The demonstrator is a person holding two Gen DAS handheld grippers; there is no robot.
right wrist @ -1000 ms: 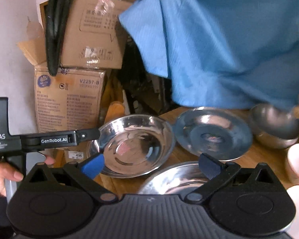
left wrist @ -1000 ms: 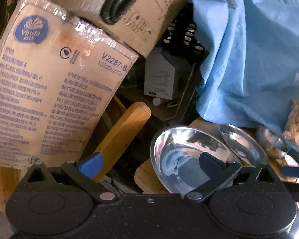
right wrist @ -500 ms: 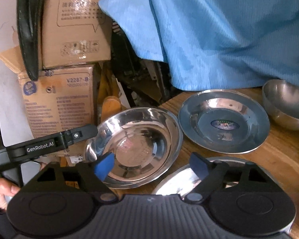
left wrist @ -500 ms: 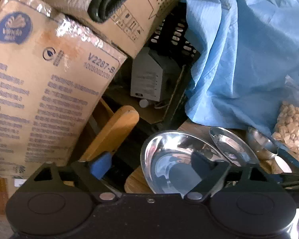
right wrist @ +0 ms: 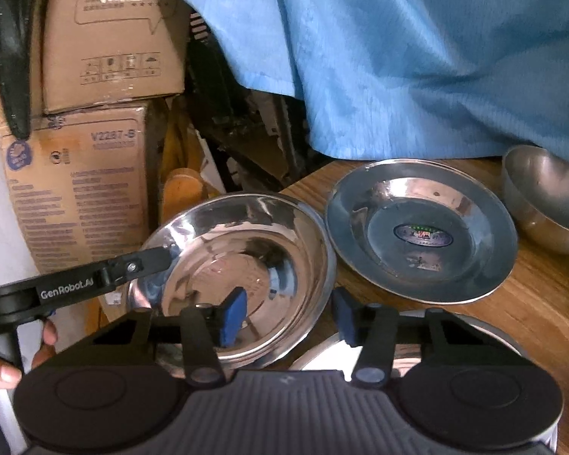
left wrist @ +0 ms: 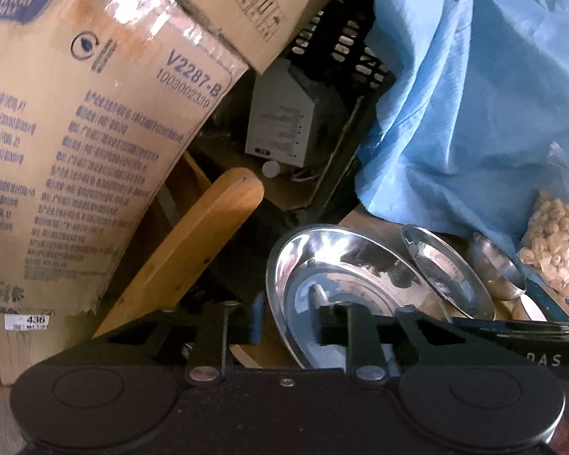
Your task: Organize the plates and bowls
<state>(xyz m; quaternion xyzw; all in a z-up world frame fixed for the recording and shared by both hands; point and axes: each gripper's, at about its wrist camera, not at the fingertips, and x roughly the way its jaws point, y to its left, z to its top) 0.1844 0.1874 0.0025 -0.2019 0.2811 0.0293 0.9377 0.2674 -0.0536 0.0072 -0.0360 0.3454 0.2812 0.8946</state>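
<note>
1. My left tool [left wrist: 288, 322] has just been closing on the near rim of the shiny steel deep plate [left wrist: 345, 284], low and centre in the left wrist view. The rim runs between the pads, and I judge it clenched on that plate.
2. In the right wrist view the left tool's finger [right wrist: 140, 263] lies on that plate's left rim, with my hand [right wrist: 3, 364] at the lower left edge.
3. My right tool [right wrist: 288, 316] has just been closing too, but its blue pads stand apart. They straddle the lower right rim of the same deep plate [right wrist: 246, 261] and I see no pad pressing on it, so I call it released.
4. Nothing is stacked yet, as far as I can tell. The flat steel plate with a sticker [right wrist: 421, 227] sits alone at centre right on the wooden desk [right wrist: 542, 303], just beside the deep plate.
5. A steel bowl [right wrist: 546, 197] sits at the right edge, apart from the plates.
6. Another steel dish [right wrist: 489, 337] shows behind my right tool, mostly hidden.
7. By my reckoning the sorting is only beginning: plates need stacking together, and the bowls gathering.
</note>
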